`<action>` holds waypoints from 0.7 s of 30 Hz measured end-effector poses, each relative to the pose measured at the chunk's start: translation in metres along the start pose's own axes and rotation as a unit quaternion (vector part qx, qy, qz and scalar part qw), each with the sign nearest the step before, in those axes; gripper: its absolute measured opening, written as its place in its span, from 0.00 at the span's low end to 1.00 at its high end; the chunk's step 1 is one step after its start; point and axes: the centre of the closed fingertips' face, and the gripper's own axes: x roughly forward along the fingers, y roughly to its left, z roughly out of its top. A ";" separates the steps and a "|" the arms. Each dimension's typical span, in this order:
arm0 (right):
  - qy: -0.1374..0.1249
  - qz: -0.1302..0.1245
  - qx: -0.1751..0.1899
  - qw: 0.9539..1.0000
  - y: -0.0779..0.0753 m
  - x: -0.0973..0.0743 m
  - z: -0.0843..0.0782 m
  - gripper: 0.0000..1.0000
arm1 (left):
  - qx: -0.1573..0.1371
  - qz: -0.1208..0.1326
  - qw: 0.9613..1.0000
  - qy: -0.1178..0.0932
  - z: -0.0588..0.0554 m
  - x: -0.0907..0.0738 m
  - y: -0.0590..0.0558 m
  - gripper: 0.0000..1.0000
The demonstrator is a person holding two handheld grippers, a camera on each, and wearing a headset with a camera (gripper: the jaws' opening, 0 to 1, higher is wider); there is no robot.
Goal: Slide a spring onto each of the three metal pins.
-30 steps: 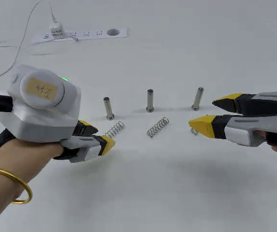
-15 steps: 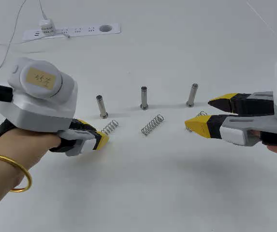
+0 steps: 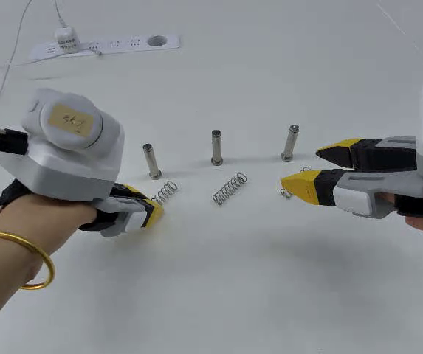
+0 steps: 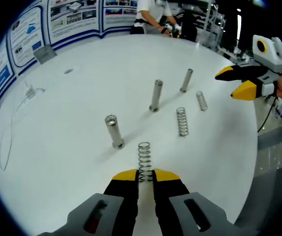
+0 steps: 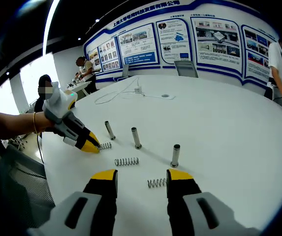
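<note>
Sits closer than a second ago, clamping left gripper [image 4: 145, 174] on left spring [image 4: 144, 156] at lower centre, holding right gripper [image 5: 141, 176] jaws apart around right spring [image 5: 156, 183]; grasping step, next calls for lifting and threading onto left pin [image 4: 113, 132].

Bright, even overhead light; faint soft shadows beside pins [image 3: 216, 147] on white table [image 3: 218, 295]; fisheye-bent gripper views.

Broad white table [image 3: 255, 295], brightly and evenly lit. On its far side, long white power strip [image 3: 104, 46]. Beyond table, 1 grey chair [image 5: 185, 68], wall of blue-bordered posters [image 5: 180, 37], ceiling strip light [image 5: 52, 27] above.
</note>
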 end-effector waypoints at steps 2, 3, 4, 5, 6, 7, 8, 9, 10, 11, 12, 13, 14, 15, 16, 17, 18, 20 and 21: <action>0.001 0.000 0.001 1.000 0.000 0.000 0.000 0.41 | 0.003 0.002 1.000 0.000 0.000 0.000 0.000 0.11; 0.003 0.000 0.000 1.000 0.001 0.000 -0.001 0.41 | 0.004 0.002 1.000 0.000 0.000 0.000 0.001 0.11; 0.004 -0.001 0.000 1.000 0.001 0.000 -0.001 0.41 | 0.003 0.003 1.000 -0.001 0.000 0.000 0.001 0.11; 0.005 -0.002 0.000 1.000 0.001 0.000 -0.001 0.41 | 0.007 0.003 1.000 -0.001 0.000 0.000 0.001 0.11; 0.005 -0.001 0.000 1.000 0.002 0.000 -0.001 0.41 | 0.007 0.005 1.000 -0.001 0.000 0.000 0.001 0.11; 0.005 -0.001 0.001 1.000 0.002 0.000 -0.001 0.41 | 0.009 0.006 1.000 -0.002 -0.001 0.000 0.001 0.11; 0.004 0.000 0.002 1.000 0.003 0.000 -0.001 0.41 | 0.011 0.007 1.000 -0.004 -0.001 -0.001 0.000 0.11; 0.004 0.000 0.002 1.000 0.004 -0.001 0.000 0.41 | 0.012 0.008 1.000 -0.005 -0.001 -0.001 0.000 0.10; 0.003 0.000 0.002 1.000 0.005 -0.001 0.001 0.41 | 0.013 0.008 1.000 -0.006 -0.002 -0.001 0.000 0.10; 0.002 0.001 0.002 1.000 0.005 -0.001 0.002 0.41 | 0.013 0.008 1.000 -0.006 -0.002 -0.002 0.000 0.10; 0.002 0.002 0.003 1.000 0.006 -0.001 0.002 0.41 | 0.015 0.009 1.000 -0.007 -0.003 -0.002 -0.001 0.10; 0.000 0.004 0.004 1.000 0.007 -0.001 0.003 0.41 | 0.017 0.011 1.000 -0.011 -0.002 -0.003 -0.001 0.10; -0.001 0.004 0.005 1.000 0.008 -0.001 0.004 0.41 | 0.017 0.013 1.000 -0.014 -0.002 -0.004 -0.002 0.10; -0.003 0.005 0.007 1.000 0.009 -0.001 0.005 0.41 | 0.016 0.015 1.000 -0.018 -0.002 -0.005 -0.002 0.10; -0.004 0.007 0.008 1.000 0.010 -0.001 0.006 0.41 | 0.015 0.017 1.000 -0.021 -0.001 -0.006 -0.002 0.10; -0.005 0.009 0.010 1.000 0.012 -0.001 0.007 0.41 | 0.014 0.019 0.999 -0.026 -0.001 -0.008 -0.003 0.10; -0.006 0.010 0.011 1.000 0.013 -0.001 0.008 0.41 | 0.013 0.021 0.999 -0.032 0.000 -0.009 -0.003 0.10; -0.009 0.013 0.014 1.000 0.017 -0.001 0.010 0.41 | 0.009 0.024 0.999 -0.045 0.003 -0.012 -0.004 0.10; -0.011 0.014 0.015 1.000 0.018 -0.002 0.012 0.41 | 0.008 0.026 0.998 -0.050 0.004 -0.014 -0.004 0.10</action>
